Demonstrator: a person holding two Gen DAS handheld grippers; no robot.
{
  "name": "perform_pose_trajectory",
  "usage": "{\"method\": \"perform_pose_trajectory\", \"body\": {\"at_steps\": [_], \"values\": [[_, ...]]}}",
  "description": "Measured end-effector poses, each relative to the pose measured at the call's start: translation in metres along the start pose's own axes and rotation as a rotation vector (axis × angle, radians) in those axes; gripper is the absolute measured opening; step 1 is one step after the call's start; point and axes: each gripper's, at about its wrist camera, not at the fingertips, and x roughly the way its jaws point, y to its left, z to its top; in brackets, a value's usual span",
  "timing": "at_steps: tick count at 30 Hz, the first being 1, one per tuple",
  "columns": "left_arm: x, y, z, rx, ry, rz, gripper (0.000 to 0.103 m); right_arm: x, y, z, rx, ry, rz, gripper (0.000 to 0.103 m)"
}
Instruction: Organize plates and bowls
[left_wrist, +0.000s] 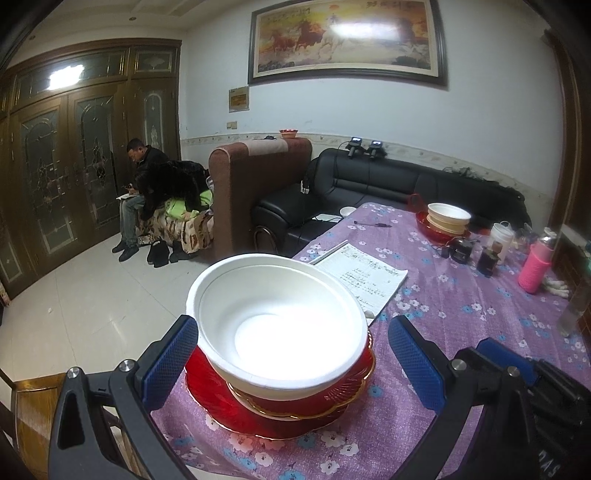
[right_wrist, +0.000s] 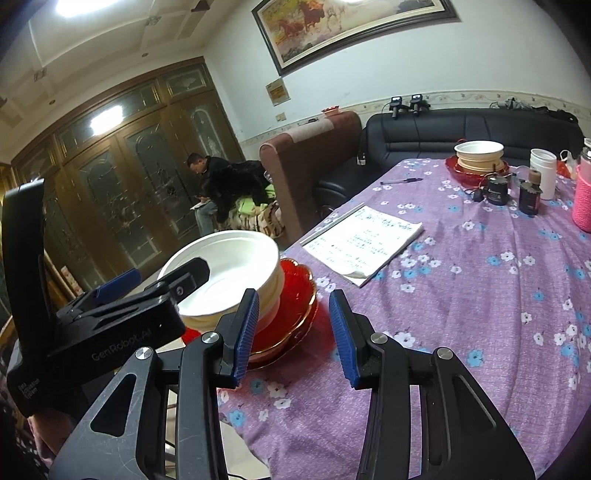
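Left wrist view: the left gripper (left_wrist: 291, 354), jaws wide apart, straddled a white bowl (left_wrist: 277, 321) stacked on red plates (left_wrist: 280, 417) at the worktop's (left_wrist: 461, 317) near corner; closing squarely on the rim looked wisest.

Right wrist view: the right gripper (right_wrist: 293, 334), jaws apart and empty, hovered just beside the stack.

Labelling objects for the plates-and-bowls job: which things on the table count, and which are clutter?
Job:
- near white bowl
- red plates stacked under it
- far stack of bowls on a red plate
- left tool, open around the near stack
- right tool, open and empty

Clutter:
- notebook
- pen
- pink bottle
- white cup
- dark jars
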Motion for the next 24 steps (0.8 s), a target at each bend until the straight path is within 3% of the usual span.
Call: {"method": "perform_pose_trajectory", "body": {"at_steps": [24], "values": [[0.0014, 0.0027, 0.0028, -0.007, 0.033, -0.022, 0.103, 0.0070, 0.0049, -0.0037, -0.002, 0.009, 0.017, 0.040]]}}
